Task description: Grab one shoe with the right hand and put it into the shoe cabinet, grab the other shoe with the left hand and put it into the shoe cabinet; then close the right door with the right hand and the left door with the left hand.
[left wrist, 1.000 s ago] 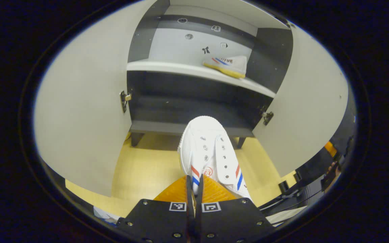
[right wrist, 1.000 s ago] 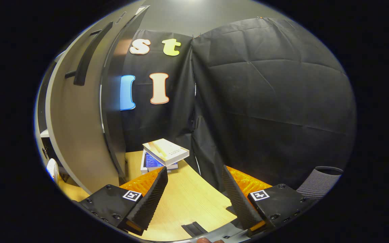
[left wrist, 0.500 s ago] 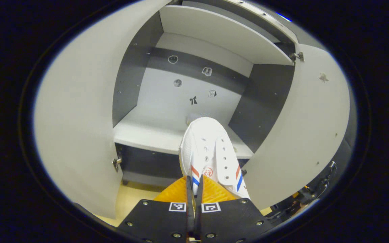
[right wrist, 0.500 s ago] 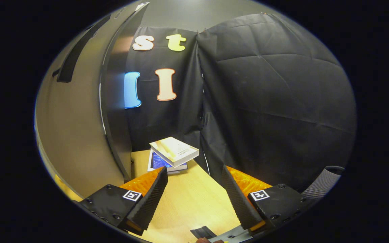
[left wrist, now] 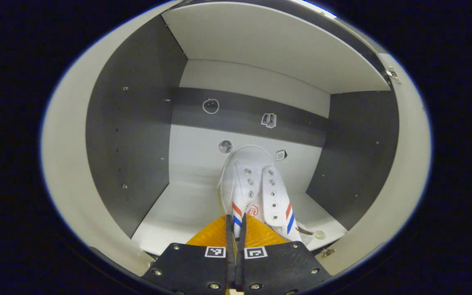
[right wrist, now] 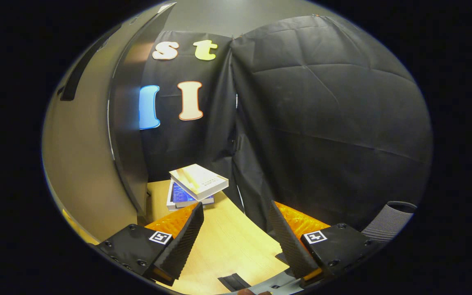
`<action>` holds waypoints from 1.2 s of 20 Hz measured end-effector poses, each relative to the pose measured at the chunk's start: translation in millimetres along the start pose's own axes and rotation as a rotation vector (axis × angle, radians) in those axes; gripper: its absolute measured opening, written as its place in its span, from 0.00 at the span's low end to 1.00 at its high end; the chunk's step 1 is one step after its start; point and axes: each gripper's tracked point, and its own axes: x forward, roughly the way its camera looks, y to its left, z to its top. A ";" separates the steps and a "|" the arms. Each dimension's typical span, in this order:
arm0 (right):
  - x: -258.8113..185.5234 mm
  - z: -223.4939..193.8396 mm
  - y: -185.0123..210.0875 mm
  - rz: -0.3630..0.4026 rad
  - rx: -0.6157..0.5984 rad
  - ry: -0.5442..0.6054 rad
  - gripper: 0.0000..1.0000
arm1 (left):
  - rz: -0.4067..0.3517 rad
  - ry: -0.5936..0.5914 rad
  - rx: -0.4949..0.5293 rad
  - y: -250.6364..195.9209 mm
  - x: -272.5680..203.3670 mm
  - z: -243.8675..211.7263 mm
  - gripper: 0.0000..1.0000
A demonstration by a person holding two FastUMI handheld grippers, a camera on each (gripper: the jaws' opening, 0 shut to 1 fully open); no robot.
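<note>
Left claw [left wrist: 235,229]: pinched tight on the heel end of the white shoe [left wrist: 252,184], fingers nearly meeting on a thin fold of the upper. Grip at the heel presumably chosen so the toe leads into the cabinet [left wrist: 137,135] and the claw can back out without fouling the walls.

Shoe: held toe-forward inside the upper compartment, over the pale shelf [left wrist: 178,209]. Contact between sole and shelf not determinable from this angle; not yet released. Sits right of centre, leaving the left of the shelf free.

Right claw [right wrist: 236,229]: spread wide, holding nothing, hovering low over the tabletop [right wrist: 223,246]. Probably kept clear to the right of the cabinet, ready for the door.

Right door [right wrist: 92,135]: standing open, seen edge-on at left in the right gripper view, dark handle [right wrist: 76,78] near its top. Books [right wrist: 197,184] stacked on the far tabletop beside the door, near its swing; possible obstruction unlikely but worth checking.

Judgement: second placement in hand; both doors yet to be closed.
</note>
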 end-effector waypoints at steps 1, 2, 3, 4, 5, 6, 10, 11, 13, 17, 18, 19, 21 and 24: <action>-0.6 1.3 -4.0 -0.008 0.004 -0.004 1.00 | 0.018 0.011 0.007 -1.7 -2.6 -0.1 0.01; -2.7 3.4 -9.5 -0.022 0.003 -0.013 0.97 | 0.024 0.020 0.006 -4.1 -3.4 0.8 0.01; -3.0 4.1 -16.1 -0.039 0.003 -0.021 1.00 | 0.018 0.025 0.012 -2.8 -0.9 1.4 0.01; -4.4 3.4 -21.2 -0.053 0.009 -0.022 1.00 | 0.016 0.026 0.016 -2.3 -1.9 0.7 0.01; -6.1 1.5 -24.1 -0.061 0.019 -0.018 0.98 | 0.015 0.026 0.027 -1.5 1.0 0.9 0.01; -7.7 0.0 -26.5 -0.067 0.031 -0.015 0.98 | 0.019 0.033 0.035 -1.2 1.2 1.8 0.01; -18.5 3.0 -39.6 -0.100 0.054 -0.033 0.97 | 0.023 0.073 0.080 -3.2 5.1 -4.8 0.02; -21.0 3.1 -42.5 -0.108 0.054 -0.036 1.00 | 0.007 0.077 0.083 -6.6 10.1 -6.5 0.06; -28.5 4.5 -45.8 -0.118 0.066 -0.046 0.97 | -0.009 0.023 0.100 -12.4 15.1 6.4 0.22; -43.5 11.9 -46.7 -0.122 0.084 -0.062 0.99 | 0.019 -0.099 0.236 -23.9 -19.9 38.7 0.79; -49.3 19.0 -46.4 -0.122 0.083 -0.072 0.95 | 0.004 -0.119 0.258 -32.7 -37.4 41.2 0.96; -54.9 27.2 -45.1 -0.119 0.082 -0.084 0.99 | -0.015 -0.138 0.270 -41.1 -54.8 42.5 0.98; -66.5 48.3 -41.5 -0.104 0.079 -0.112 0.99 | -0.070 -0.184 0.269 -59.9 -97.1 44.4 0.96; -83.1 87.8 -30.9 -0.062 0.051 -0.165 0.96 | -0.140 -0.252 0.246 -78.4 -160.7 50.6 0.99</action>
